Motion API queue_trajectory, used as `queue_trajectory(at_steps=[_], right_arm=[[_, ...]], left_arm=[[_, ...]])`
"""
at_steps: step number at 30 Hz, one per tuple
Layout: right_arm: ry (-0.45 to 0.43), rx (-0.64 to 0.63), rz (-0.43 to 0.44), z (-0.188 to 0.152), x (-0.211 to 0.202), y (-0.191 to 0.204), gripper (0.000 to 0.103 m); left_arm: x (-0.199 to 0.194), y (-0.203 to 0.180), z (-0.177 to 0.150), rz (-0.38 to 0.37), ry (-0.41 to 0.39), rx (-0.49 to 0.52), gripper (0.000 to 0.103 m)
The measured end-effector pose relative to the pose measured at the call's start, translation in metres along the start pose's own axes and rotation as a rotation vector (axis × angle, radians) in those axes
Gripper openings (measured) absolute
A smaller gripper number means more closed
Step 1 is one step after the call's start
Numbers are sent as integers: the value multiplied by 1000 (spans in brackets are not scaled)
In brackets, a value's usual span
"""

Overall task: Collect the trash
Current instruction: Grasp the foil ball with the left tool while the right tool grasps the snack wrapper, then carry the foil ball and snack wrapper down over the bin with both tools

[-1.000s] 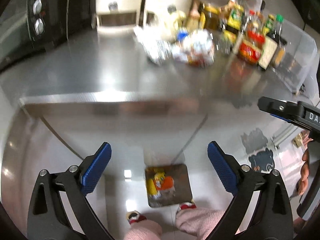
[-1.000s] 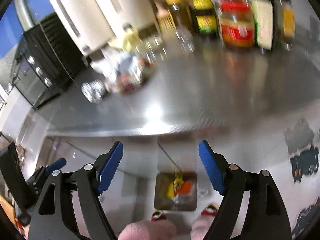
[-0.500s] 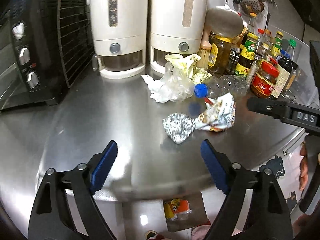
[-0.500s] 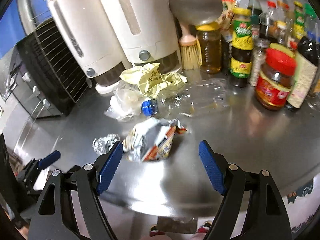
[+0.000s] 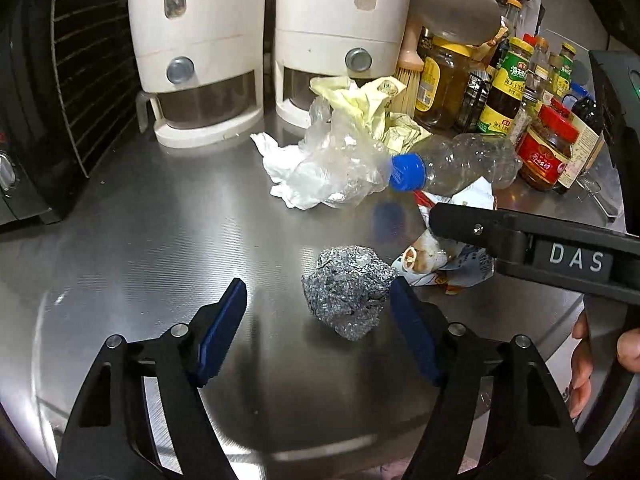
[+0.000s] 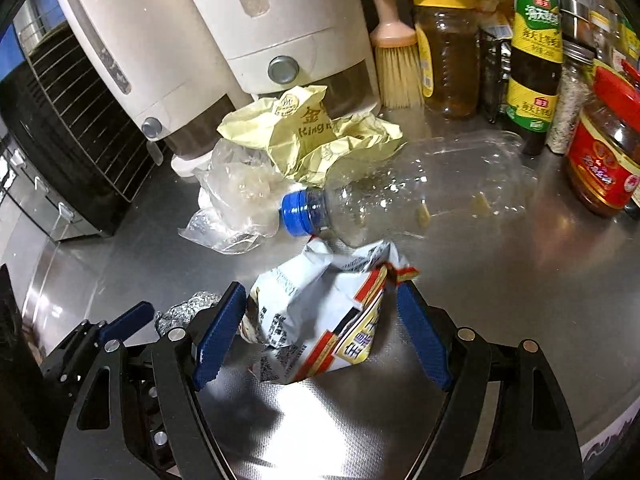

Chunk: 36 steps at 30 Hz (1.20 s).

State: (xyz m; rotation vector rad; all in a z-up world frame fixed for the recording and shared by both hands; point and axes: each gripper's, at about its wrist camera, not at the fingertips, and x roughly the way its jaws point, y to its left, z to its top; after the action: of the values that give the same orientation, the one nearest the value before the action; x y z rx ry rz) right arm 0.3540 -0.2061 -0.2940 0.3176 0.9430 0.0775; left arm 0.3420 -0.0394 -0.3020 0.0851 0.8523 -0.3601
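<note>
Trash lies on a steel counter (image 5: 140, 248). A crumpled foil ball (image 5: 346, 288) sits between the open jaws of my left gripper (image 5: 318, 310), closer to the right finger. A crumpled snack bag (image 6: 320, 320) lies between the open jaws of my right gripper (image 6: 320, 312); its left pad touches the bag. Behind lie an empty clear bottle with a blue cap (image 6: 400, 196), a clear plastic bag (image 6: 236, 200), a yellow paper wrapper (image 6: 312, 132) and a white tissue (image 5: 284, 160). The foil ball also shows in the right wrist view (image 6: 184, 312).
Two white dispensers (image 5: 200, 40) stand at the back. A black toaster oven (image 5: 40, 100) stands at the left. Sauce jars and bottles (image 6: 536, 60) crowd the back right, with a brush (image 6: 396, 60) beside them. The counter's front edge is just below both grippers.
Both grippers have risen from below the counter edge and moved in over the counter. The left now straddles the foil ball and the right straddles the snack bag.
</note>
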Motion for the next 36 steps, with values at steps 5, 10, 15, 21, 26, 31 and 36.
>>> queue_trajectory(at_steps=[5,10,15,21,26,31,36], right_arm=[[11,-19,8,-1,5,1,55],[9,-70,-16,-6,-6,1,41],[15,-79,-21,-19,-21,-7,39],[10,-104,-23,-46,-47,-11,39],[11,-102,-21,-68,-65,-16,39],[4,-105,-20,-95,-90,-24,39],[1,-113,-20,-119,-108,-28,39]], left_arm=[[9,-3,2,-20,9,18,54],[9,-10,4,-31,-6,40,33],[1,-11,0,-34,-7,26,32],[-29,-20,-21,-27,-21,48,32],[-56,-29,-44,-38,-32,54,32],[-86,-41,-73,-50,-44,63,32],[-107,-57,-105,-79,-44,81,32]])
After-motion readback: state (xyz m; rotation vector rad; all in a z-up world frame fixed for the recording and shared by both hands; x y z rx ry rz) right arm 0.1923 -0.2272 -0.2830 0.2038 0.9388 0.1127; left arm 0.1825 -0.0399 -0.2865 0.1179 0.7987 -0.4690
